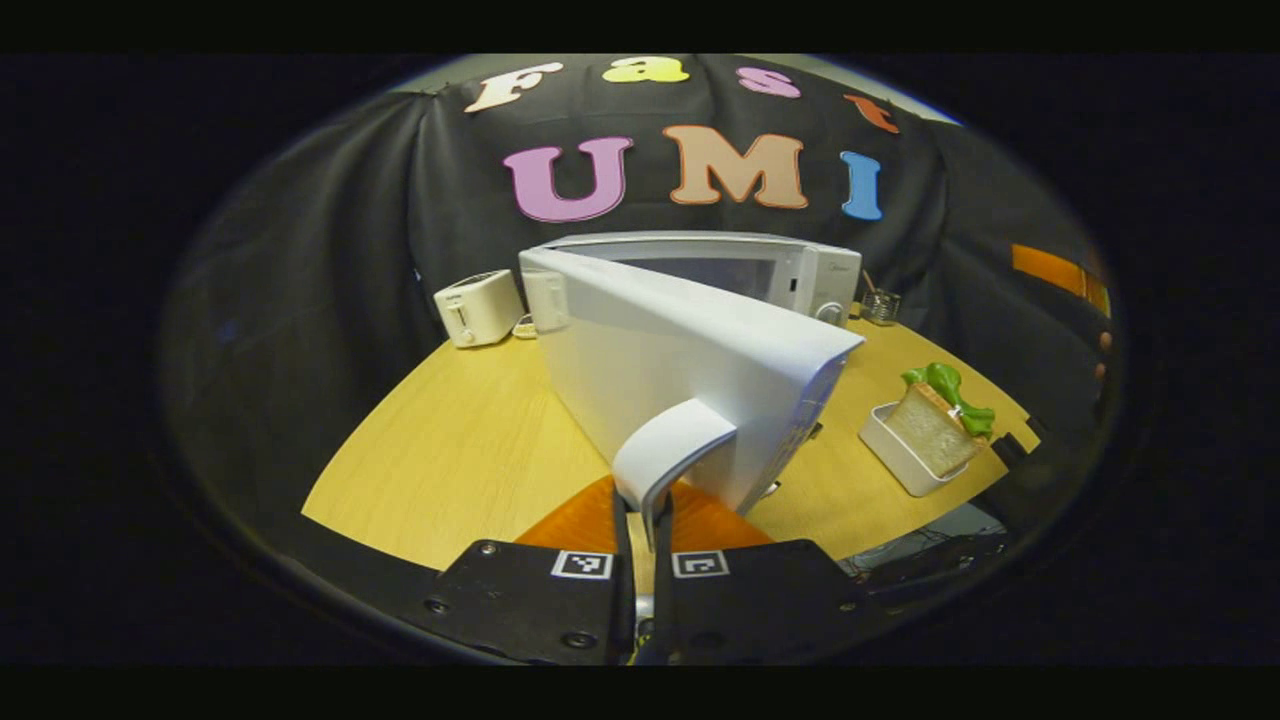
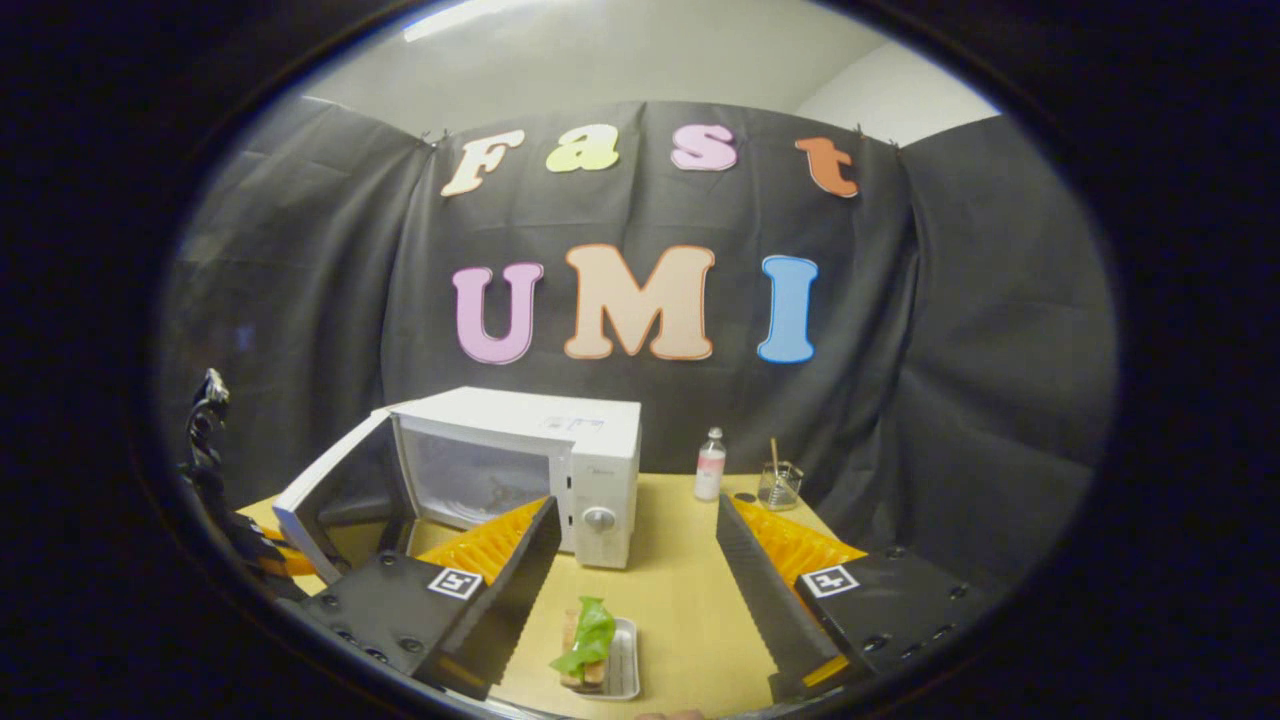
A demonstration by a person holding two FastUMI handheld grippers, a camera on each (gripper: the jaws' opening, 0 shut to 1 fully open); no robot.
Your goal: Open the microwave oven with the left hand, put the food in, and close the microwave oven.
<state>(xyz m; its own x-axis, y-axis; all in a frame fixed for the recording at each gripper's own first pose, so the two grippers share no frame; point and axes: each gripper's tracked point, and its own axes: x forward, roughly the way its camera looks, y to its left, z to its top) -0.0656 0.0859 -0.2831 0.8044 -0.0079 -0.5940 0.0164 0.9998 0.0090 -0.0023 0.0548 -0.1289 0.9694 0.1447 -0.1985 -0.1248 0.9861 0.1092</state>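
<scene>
- While its door [image 1: 690, 350] stands swung wide, the microwave [image 2: 520, 470] sits on the wooden counter [image 2: 680, 600], cavity open.
- Door handle [image 1: 665, 450]: the left gripper [image 1: 645, 520] is clenched on it, fingers pressed against both sides.
- Right gripper [image 2: 635, 590] hangs released, fingers wide apart, above the tray.
- White tray [image 2: 625, 660] rests on the counter in front of the microwave, holding bread [image 1: 930, 430] topped with a green leaf [image 2: 590, 630].
- Toaster [image 1: 478, 307] stands left of the microwave.
- Glass jar [image 2: 778, 487] holds what may be a stick; a small bottle [image 2: 710, 466] stands beside it.
</scene>
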